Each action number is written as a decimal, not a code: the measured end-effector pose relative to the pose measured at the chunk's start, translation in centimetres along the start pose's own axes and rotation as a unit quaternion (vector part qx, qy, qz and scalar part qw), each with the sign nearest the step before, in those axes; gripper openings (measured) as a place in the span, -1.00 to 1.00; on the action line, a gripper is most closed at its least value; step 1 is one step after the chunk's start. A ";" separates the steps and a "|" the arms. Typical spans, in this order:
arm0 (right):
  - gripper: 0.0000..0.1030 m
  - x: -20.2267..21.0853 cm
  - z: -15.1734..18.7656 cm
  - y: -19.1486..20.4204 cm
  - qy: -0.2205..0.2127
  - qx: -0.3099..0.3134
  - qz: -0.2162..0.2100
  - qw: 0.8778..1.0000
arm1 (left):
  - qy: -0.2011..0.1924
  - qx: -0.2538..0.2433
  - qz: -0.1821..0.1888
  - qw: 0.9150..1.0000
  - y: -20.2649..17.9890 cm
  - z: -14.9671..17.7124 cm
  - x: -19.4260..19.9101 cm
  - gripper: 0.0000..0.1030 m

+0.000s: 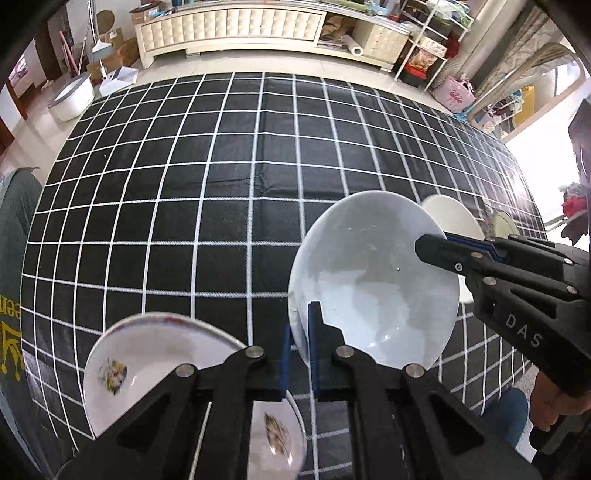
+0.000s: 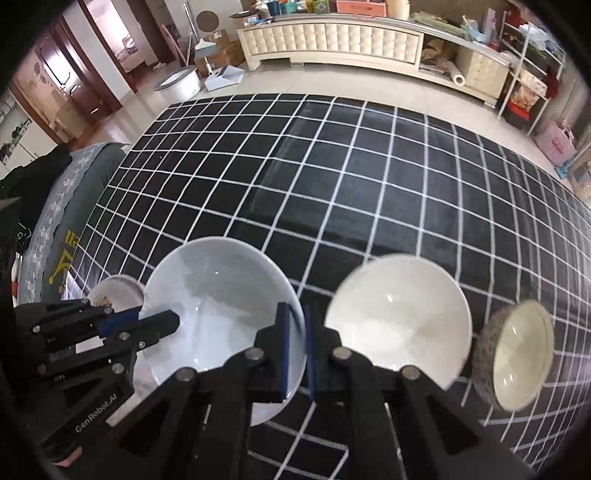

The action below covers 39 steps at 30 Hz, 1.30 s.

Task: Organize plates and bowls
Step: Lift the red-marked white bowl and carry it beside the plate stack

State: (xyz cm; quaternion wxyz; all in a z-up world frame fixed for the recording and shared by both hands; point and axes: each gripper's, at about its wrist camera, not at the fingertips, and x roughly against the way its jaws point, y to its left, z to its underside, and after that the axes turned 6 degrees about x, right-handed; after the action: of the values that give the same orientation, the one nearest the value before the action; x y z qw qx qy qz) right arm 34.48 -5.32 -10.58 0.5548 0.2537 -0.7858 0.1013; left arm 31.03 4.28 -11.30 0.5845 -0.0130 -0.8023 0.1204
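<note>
Large pale grey-white glazed ceramic plate [image 1: 373, 280], round and shallow, nothing in it, held tilted above the surface [image 1: 184, 184]. Gripped at two opposite rim points: left hand-held gripper [image 1: 300, 354] clamped on the near-left rim, blue pads tight on either side of the edge; right hand-held gripper [image 2: 297, 350] clamped likewise on the opposite rim, jaws closed down to the thickness of the plate. Both black, with blue finger linings.

Just beside the plate toward the right gripper's side: cream-white round ceramic bowl [image 2: 399, 317], empty, on the surface. Next to that, at the far right: small bowl with speckled grey outer wall and cream interior [image 2: 517, 354], empty, seen tipped toward the camera.

On the left gripper's side: white round dish with painted floral motifs and a reddish rim line [image 1: 147, 365], lying on the surface partly beneath the left gripper, nothing in it.

Surface covered with a black cloth with a white grid. Beyond it, tiled floor and a long cream tufted cabinet [image 1: 229, 26] along the wall.
</note>
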 end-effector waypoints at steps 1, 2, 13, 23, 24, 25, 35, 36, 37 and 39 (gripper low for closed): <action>-0.80 0.3 0.4 0.0 -0.001 -0.005 0.000 1.000 | -0.001 -0.003 0.002 1.000 -0.4 0.5 0.4 -0.87; -0.80 0.7 1.0 0.0 0.000 -0.012 -0.001 1.000 | -0.002 -0.005 0.003 1.000 -0.6 0.7 0.6 -0.87; -0.80 1.2 5.9 0.4 0.013 -0.053 0.003 0.999 | 0.013 -0.028 0.014 0.999 -1.6 6.1 0.8 -0.87; -0.80 -0.2 9.9 0.3 0.042 -0.086 -0.016 0.995 | 0.038 -0.036 0.010 0.999 -2.4 9.3 -0.5 -0.87; -0.80 -0.4 10.2 0.3 0.047 -0.086 -0.018 0.995 | 0.040 -0.037 0.008 0.998 -2.4 9.5 -0.6 -0.87; -0.80 -0.6 10.5 0.3 0.050 -0.089 -0.020 0.995 | 0.045 -0.036 0.007 0.998 -2.3 9.7 -0.9 -0.87; -0.80 -1.2 11.7 0.2 0.066 -0.104 -0.018 0.992 | 0.056 -0.037 0.006 0.998 -2.3 10.4 -2.1 -0.87; -0.80 -1.2 11.7 0.2 0.066 -0.105 -0.018 0.992 | 0.055 -0.037 0.007 0.998 -2.3 10.2 -2.3 -0.87; -0.80 -1.2 11.7 0.2 0.066 -0.105 -0.016 0.992 | 0.055 -0.036 0.009 0.998 -2.3 10.1 -2.3 -0.87; -0.80 -1.1 11.8 0.1 0.068 -0.109 -0.017 0.992 | 0.056 -0.036 0.010 0.998 -2.2 10.3 -2.2 -0.87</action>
State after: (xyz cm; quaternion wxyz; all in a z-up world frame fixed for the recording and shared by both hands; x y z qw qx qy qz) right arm 25.06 -10.09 -15.88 0.6327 0.1977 -0.7484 0.0224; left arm 22.30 -0.03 -15.85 0.6261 -0.0486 -0.7723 0.0961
